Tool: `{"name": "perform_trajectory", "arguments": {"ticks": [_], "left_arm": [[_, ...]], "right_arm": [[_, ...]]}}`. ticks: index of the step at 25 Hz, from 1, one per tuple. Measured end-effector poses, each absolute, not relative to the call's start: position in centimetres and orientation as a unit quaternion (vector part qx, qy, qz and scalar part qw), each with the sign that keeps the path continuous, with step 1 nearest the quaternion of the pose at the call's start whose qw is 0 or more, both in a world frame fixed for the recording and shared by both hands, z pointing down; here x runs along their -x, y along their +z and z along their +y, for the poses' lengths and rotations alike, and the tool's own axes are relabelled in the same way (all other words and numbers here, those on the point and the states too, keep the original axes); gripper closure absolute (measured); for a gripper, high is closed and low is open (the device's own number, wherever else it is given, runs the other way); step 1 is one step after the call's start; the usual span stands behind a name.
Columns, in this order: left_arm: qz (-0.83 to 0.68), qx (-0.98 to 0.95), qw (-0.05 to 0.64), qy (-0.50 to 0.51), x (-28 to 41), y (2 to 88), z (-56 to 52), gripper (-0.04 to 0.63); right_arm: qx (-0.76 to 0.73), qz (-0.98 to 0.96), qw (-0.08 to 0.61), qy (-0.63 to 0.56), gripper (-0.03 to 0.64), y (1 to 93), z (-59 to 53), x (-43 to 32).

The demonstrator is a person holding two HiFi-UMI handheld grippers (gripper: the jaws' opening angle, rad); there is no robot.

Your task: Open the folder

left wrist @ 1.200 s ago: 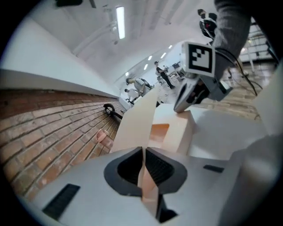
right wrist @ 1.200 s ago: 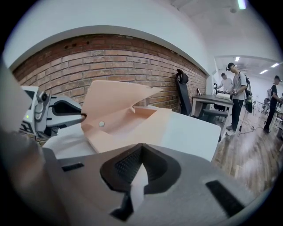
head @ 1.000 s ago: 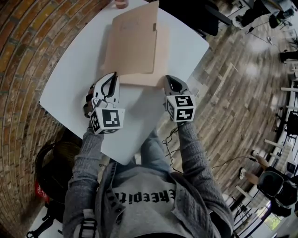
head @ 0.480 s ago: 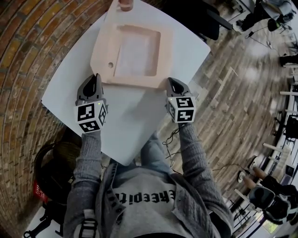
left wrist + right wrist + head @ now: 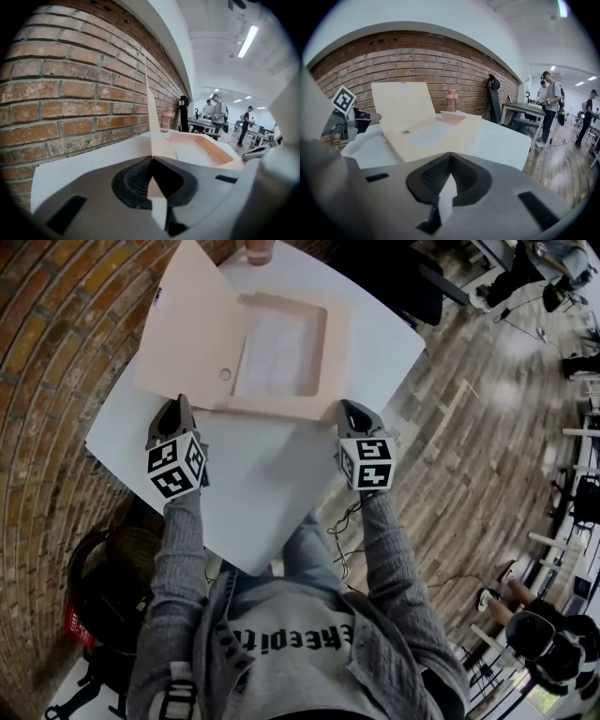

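The light, floppy folder (image 5: pixel 202 343) is judged best pinched at its cover's near edge, where the left gripper (image 5: pixel 177 401) is clamped, the right gripper (image 5: pixel 349 407) being closed at its near right corner.

Left-hand grey two-jaw gripper with marker cube (image 5: pixel 176 405): held forward at the person's left, cube tilted slightly outward; jaws closed on the near edge of the beige card folder cover (image 5: pixel 187 334), which stands upright between them; right-hand grey two-jaw gripper with marker cube (image 5: pixel 350 409): level with the left one and well apart from it; jaws pressed together, tips pointing forward; both forearms, in grey knit sleeves (image 5: pixel 183 540), reach forward, roughly parallel.
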State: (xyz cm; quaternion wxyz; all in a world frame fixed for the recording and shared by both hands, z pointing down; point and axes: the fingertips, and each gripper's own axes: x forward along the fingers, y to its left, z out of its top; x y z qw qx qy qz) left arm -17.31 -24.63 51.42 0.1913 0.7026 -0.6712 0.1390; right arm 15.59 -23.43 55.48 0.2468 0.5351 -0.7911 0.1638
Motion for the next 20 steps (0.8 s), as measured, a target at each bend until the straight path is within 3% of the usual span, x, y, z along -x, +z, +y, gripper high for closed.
{"name": "perform_trajectory", "arguments": {"ticks": [20], "left_arm": [[-0.705, -0.642, 0.247, 0.175, 20.9, 55.4, -25.9, 0.583]], "right_arm": [[-0.532, -0.792, 0.250, 0.164, 0.615, 55.5, -23.4, -15.3]]}}
